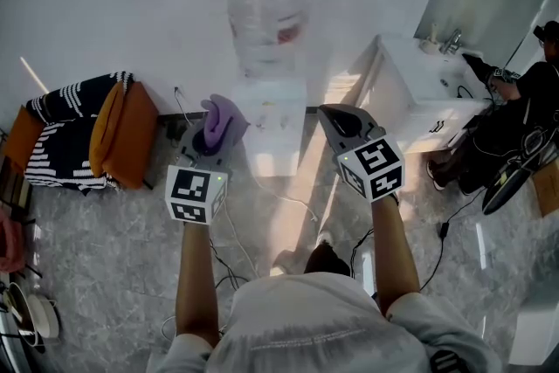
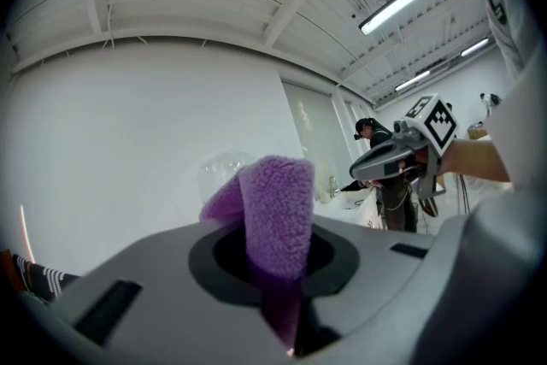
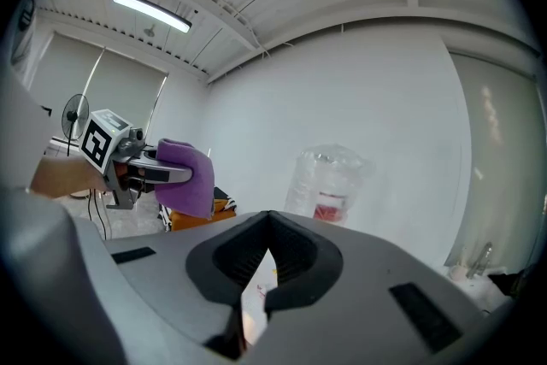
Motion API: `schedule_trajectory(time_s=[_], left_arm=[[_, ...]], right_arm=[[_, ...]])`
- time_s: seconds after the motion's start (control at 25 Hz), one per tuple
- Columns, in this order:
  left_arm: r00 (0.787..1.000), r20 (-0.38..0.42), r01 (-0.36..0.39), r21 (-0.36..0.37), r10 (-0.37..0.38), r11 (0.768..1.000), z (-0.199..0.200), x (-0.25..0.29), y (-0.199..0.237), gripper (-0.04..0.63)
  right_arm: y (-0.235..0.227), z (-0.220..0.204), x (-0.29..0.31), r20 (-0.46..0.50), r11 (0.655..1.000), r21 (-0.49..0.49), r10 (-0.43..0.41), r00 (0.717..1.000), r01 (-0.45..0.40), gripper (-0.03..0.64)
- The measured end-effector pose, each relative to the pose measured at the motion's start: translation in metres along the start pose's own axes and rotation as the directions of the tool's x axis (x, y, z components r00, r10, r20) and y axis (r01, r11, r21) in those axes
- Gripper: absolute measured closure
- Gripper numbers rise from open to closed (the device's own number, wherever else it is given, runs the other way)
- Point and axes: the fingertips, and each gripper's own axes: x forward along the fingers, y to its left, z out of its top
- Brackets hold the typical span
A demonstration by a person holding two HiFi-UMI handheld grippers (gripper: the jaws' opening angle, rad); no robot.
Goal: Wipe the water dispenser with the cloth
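The white water dispenser [image 1: 275,128] stands against the wall with a clear bottle [image 1: 266,9] on top. My left gripper [image 1: 208,142] is just left of the dispenser's top and is shut on a purple cloth [image 1: 224,120]. The fluffy cloth [image 2: 275,214] sticks up from between the jaws in the left gripper view, with the bottle [image 2: 215,173] behind it. To the right of the dispenser, my right gripper [image 1: 339,116] is shut and holds nothing. In the right gripper view its jaws [image 3: 269,218] meet in front of the bottle [image 3: 329,179], and the cloth [image 3: 186,177] shows at left.
Orange and striped cushions [image 1: 83,131] lie on the floor at left. A white sink counter [image 1: 428,96] stands right of the dispenser, with a person [image 1: 520,113] beyond it. Cables [image 1: 293,203] run across the marble floor. Pans [image 1: 33,317] sit at lower left.
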Motion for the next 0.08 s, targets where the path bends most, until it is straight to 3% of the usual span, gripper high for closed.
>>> schedule_trajectory(time_s=[0.08], left_arm=[[1.0,-0.004,0.002,-0.002,-0.002,1.0,-0.0016,0.0001,-0.0004,0.54]], right_arm=[[0.0015,-0.0025,0.0005,-0.006,1.0,-0.001,0.005,1.0,-0.005,0.606]])
